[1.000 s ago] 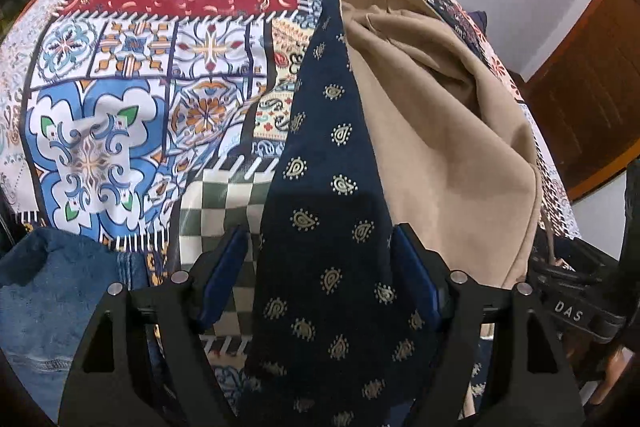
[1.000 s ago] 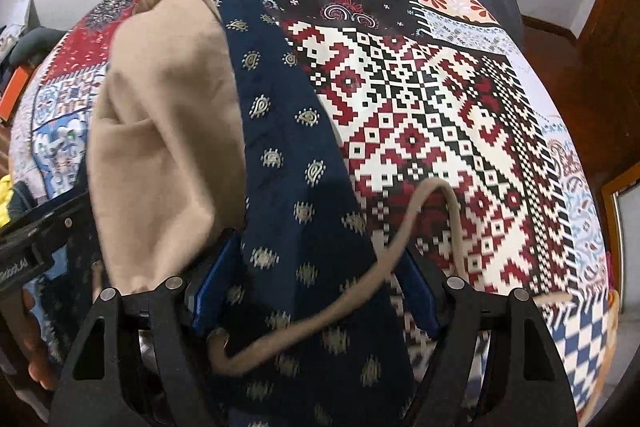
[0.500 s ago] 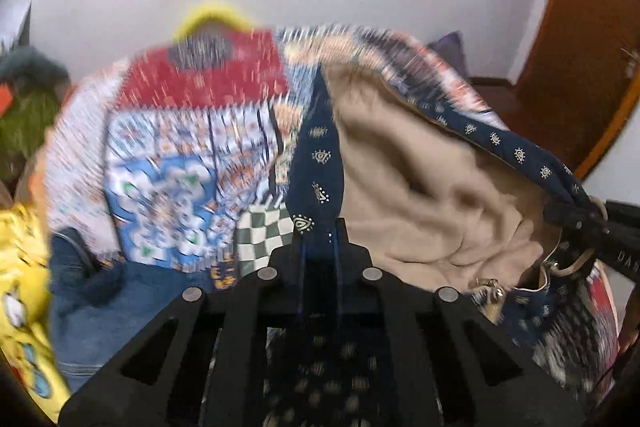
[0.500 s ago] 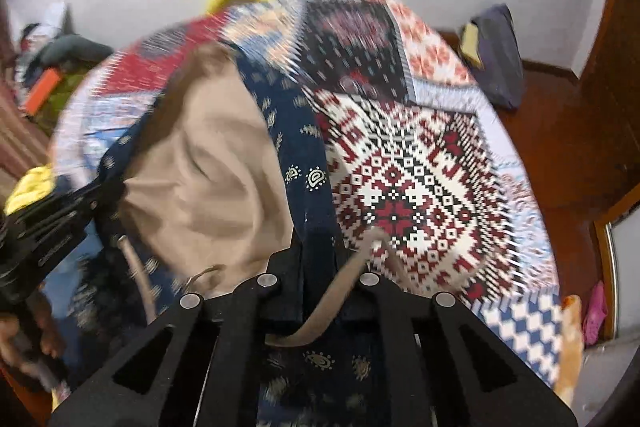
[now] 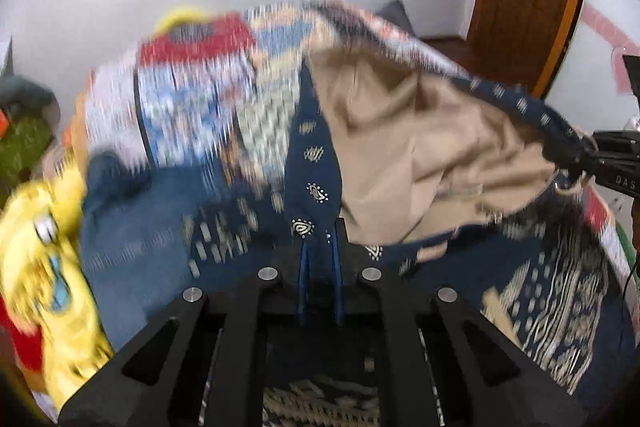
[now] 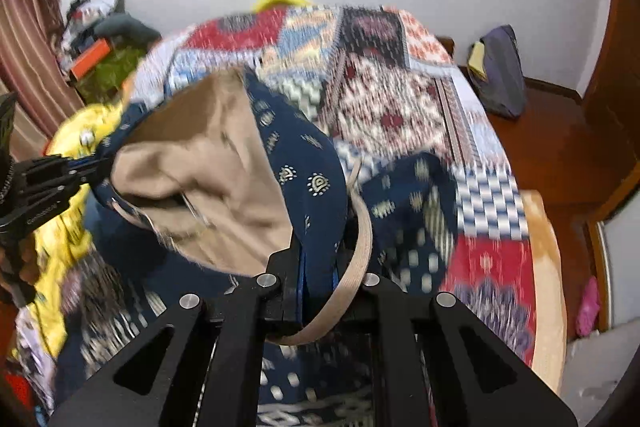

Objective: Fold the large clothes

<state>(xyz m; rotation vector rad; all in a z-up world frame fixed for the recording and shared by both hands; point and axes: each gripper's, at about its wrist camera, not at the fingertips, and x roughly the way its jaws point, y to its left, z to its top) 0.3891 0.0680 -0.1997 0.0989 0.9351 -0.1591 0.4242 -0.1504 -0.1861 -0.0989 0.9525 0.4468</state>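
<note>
Navy garment [image 5: 316, 163] with small pale motifs and a tan lining hangs forward from my jaws, its upper edge stretched between both grippers. Left gripper [image 5: 320, 263] and right gripper [image 6: 318, 267] are each clenched on that edge, equally near. Below lies the patchwork bedspread [image 6: 404, 99], blurred.
</note>
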